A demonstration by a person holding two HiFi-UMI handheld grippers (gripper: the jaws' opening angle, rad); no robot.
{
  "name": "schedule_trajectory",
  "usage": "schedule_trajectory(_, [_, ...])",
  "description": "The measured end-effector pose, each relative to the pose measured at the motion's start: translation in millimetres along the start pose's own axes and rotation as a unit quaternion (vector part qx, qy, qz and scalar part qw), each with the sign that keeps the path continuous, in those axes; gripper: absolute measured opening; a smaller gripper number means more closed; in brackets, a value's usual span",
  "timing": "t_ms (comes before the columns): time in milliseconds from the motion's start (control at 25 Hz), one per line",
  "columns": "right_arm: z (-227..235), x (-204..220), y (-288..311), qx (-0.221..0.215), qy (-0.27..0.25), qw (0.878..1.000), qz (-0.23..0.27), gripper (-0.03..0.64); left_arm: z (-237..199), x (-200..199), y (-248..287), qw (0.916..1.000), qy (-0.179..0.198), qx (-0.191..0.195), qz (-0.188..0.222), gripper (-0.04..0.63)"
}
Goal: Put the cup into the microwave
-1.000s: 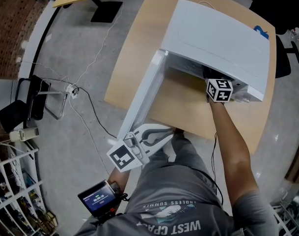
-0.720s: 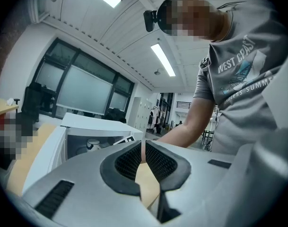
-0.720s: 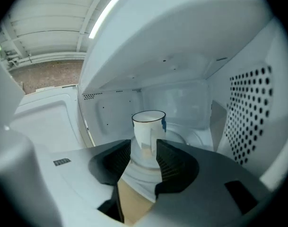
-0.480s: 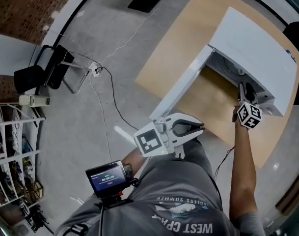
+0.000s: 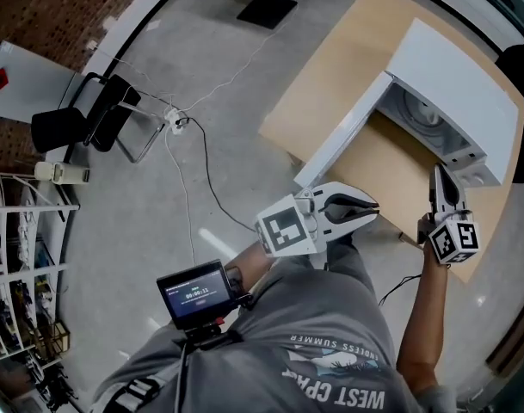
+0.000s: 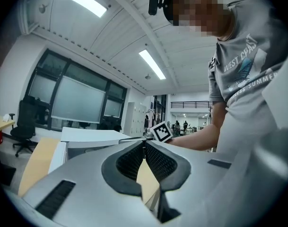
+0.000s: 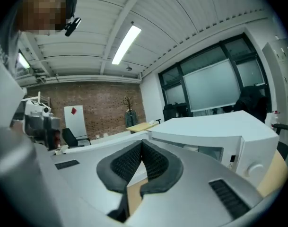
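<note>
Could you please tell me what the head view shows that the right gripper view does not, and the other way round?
Only the head view shows the floor cable and the wire shelf rack. Only the right gripper view shows the ceiling lights and the large windows. Both show the white microwave, the wooden table, the brick wall, and the right gripper, its jaws shut on nothing.
</note>
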State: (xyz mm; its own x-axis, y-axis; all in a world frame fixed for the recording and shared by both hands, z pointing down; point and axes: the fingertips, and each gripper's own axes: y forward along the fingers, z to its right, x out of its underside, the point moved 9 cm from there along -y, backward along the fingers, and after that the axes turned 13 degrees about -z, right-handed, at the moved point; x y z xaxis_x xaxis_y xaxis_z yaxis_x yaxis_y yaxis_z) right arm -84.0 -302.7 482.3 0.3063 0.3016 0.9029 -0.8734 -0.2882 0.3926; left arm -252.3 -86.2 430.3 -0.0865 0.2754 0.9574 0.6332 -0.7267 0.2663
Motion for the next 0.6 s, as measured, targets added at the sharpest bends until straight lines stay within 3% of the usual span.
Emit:
schedule_trajectory(240, [-79,-22,-50,-0.047,-0.050,0.998,0.003,0.018,23,0,-25,0.9997,0.022,0.008,0.012,0.025])
schedule_trajectory(600, [-157,-33,-129,-0.042,-0.078,0.996,0.006,0.020,64,-10,-45,0.9959,0.068,0.054,0.025,0.023])
